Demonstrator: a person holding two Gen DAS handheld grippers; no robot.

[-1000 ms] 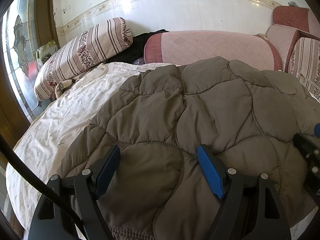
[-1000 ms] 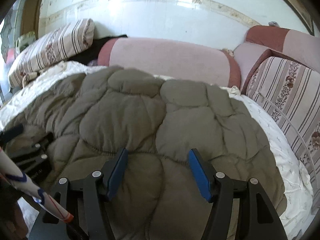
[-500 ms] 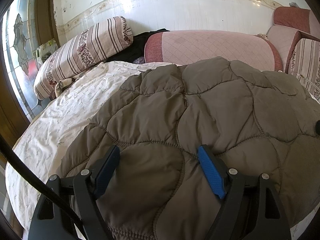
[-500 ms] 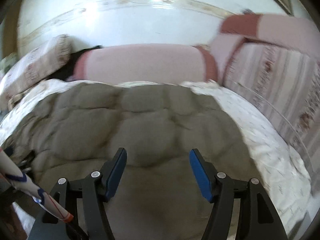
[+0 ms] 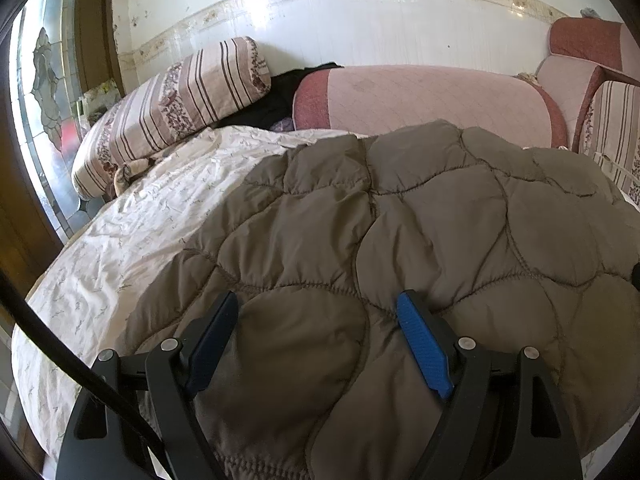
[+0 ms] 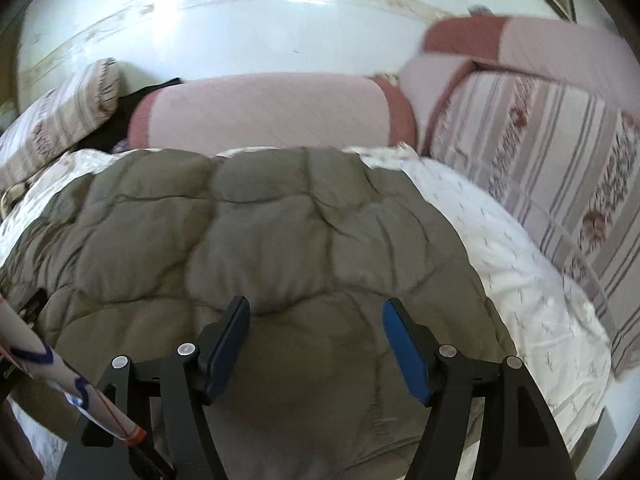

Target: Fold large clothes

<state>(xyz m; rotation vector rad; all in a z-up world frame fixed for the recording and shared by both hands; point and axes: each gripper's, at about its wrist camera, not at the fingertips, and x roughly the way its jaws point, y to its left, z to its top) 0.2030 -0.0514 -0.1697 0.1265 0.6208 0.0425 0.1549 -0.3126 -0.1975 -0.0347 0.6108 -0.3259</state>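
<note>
Both wrist views face wallward, close over the quilted garment (image 5: pixel 400 220).

We are looking at a home bedroom: a bed under a cream sheet (image 5: pixel 120 248), striped pillows (image 5: pixel 172 100), pink bolsters (image 5: pixel 420 96), a tiled wall (image 5: pixel 360 20) and a stained-glass door (image 5: pixel 44 80).

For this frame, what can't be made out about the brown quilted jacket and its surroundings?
- Quilted jacket: its near hem in both wrist views, cut off by the bottom edge and covered by the left gripper and right gripper, both with open jaws.
- Jacket's sleeves, collar and front: not visible in either view; only one quilted face shows.
- Dark cloth: left wrist view, mostly hidden behind the striped pillow and pink cushion.
- Right wrist view: motion blur smears fine detail.
</note>
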